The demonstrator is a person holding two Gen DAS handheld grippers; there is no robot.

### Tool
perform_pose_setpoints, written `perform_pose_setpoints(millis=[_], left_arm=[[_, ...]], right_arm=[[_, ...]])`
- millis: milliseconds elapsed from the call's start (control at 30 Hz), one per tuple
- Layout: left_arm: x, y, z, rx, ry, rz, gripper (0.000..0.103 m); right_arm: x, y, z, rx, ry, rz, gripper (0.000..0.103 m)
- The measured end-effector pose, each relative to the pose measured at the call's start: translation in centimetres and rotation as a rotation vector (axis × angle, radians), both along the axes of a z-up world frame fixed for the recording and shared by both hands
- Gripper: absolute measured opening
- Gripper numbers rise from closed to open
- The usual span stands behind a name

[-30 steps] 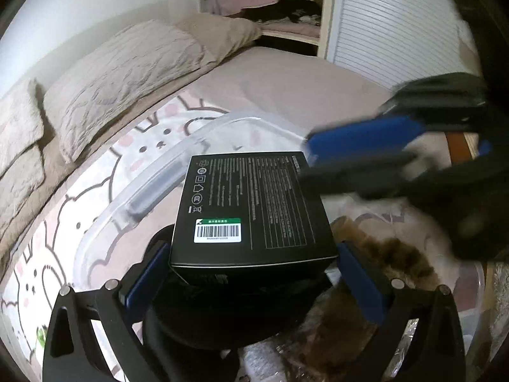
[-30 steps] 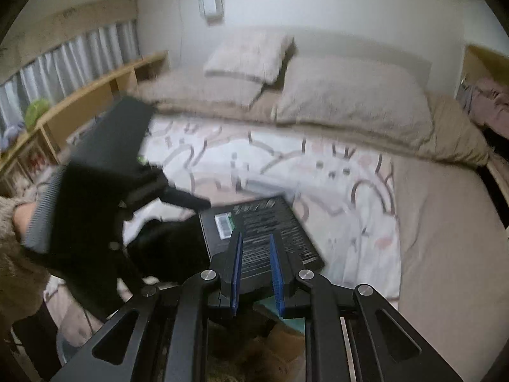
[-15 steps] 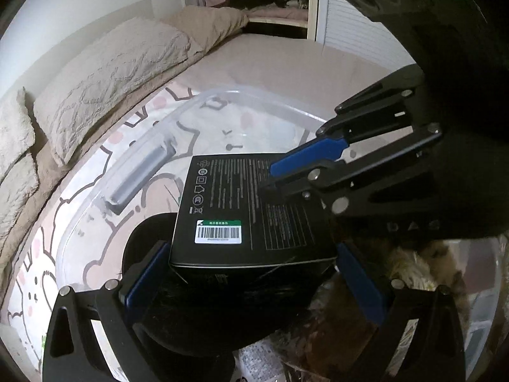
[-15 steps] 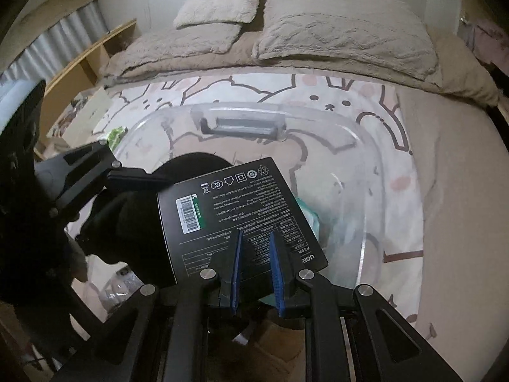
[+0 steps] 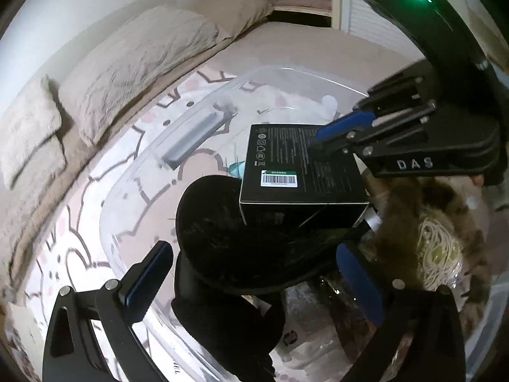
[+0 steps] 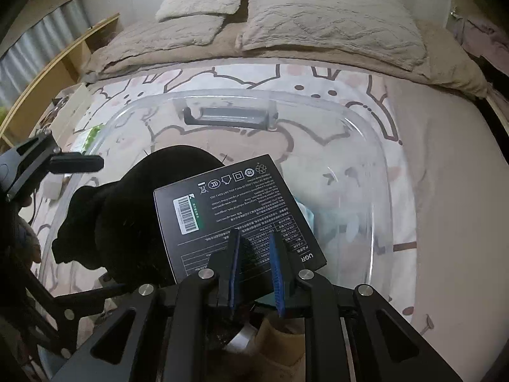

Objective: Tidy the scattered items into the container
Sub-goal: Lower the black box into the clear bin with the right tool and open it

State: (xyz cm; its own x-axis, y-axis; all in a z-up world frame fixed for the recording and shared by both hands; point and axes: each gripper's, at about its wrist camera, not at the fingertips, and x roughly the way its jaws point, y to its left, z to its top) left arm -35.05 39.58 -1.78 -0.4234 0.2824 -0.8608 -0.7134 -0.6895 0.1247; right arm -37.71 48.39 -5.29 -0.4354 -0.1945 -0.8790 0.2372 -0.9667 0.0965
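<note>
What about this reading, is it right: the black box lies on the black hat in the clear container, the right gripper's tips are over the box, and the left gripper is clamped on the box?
Not quite. The left gripper is not clamped on the black box: its jaws stand wide open, and the box lies beyond them, clear of the pads. The left wrist view shows this. The rest holds: black hat, clear container, right gripper.

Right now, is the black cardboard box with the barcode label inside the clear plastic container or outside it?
Inside. The black cardboard box lies tilted within the clear plastic container's rim, propped on a black fuzzy item, neither gripper holding it.
</note>
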Motion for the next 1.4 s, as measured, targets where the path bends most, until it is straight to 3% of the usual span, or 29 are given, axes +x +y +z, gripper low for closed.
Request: perform_pose_setpoints(millis=[267,467,667,767,900,1067,1400], left_arm=[[-0.3,1.7,-0.7,-0.046,0.013,-0.001,0.102],[-0.2,3.5,-1.3,-0.071,0.028,-0.002,0.102],[-2.0,3.4,-0.9,-0.041,0.062,0.096,0.103],[-3.1,2.8,-1.2,-0.037,0.025,0.135,0.103],[-3.3,2.4,-1.5,-0.089,0.057,0.171,0.103],[-3.0,2.5,-1.3,-0.073,0.071,0.172,0.103],[-0.7,-0.5,1.6,0.065,0.033,0.206,0.102]], right_arm=[[-0.3,0.1,0.1,-0.021,0.03,-0.026,0.017],[1.3,1.3,2.0,-0.114,0.09,-0.07,0.018],[3.5,3.5,3.3,-0.085,0.12,-0.101,0.018],[4.3,4.0,3.2,-0.081,0.115,-0.094,0.018],[4.7,3.6,2.8,-0.069,0.1,-0.082,0.018],[4.9,2.4,3.2,-0.072,0.105,-0.051,0.018],[7.2,1.8,4.5,-0.084,0.137,-0.031,0.018]])
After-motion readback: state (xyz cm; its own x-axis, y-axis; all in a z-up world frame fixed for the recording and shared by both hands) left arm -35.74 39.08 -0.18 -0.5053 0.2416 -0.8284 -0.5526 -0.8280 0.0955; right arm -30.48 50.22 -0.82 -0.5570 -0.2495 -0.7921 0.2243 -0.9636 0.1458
